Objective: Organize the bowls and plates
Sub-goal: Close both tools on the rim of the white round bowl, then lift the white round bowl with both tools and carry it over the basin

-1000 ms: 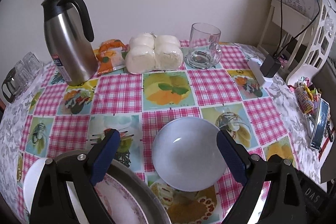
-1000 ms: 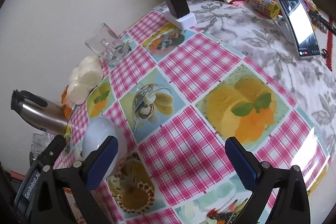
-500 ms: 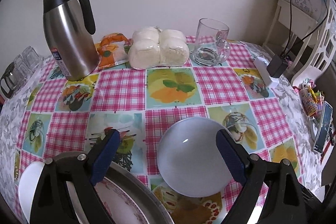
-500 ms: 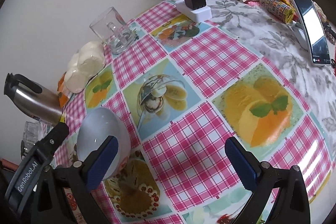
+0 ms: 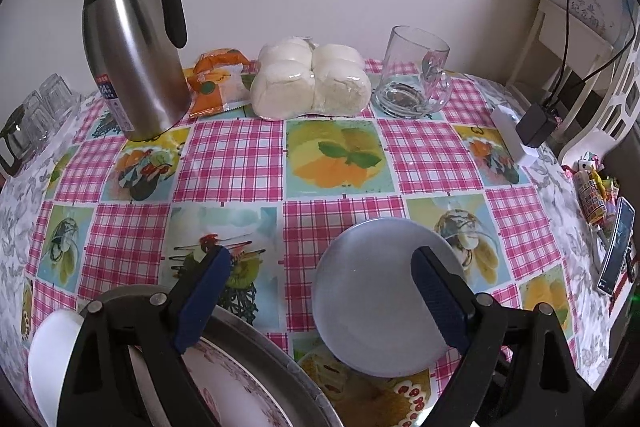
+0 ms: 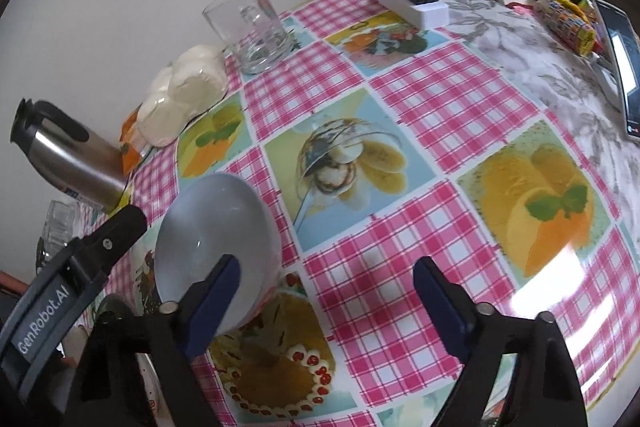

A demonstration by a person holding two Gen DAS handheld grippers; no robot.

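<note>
My left gripper (image 5: 320, 291) and right gripper (image 6: 326, 303) hung spread wide, holding nothing, above the pale grey round ceramic bowl (image 5: 380, 303) on the near pink-checked tablecloth (image 5: 236, 159).

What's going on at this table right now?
A person holds two sets of tongs over a checked tablecloth. The left tongs are open above a pale bowl, beside a metal tray holding a patterned plate. The right tongs are open and hold nothing.
</note>
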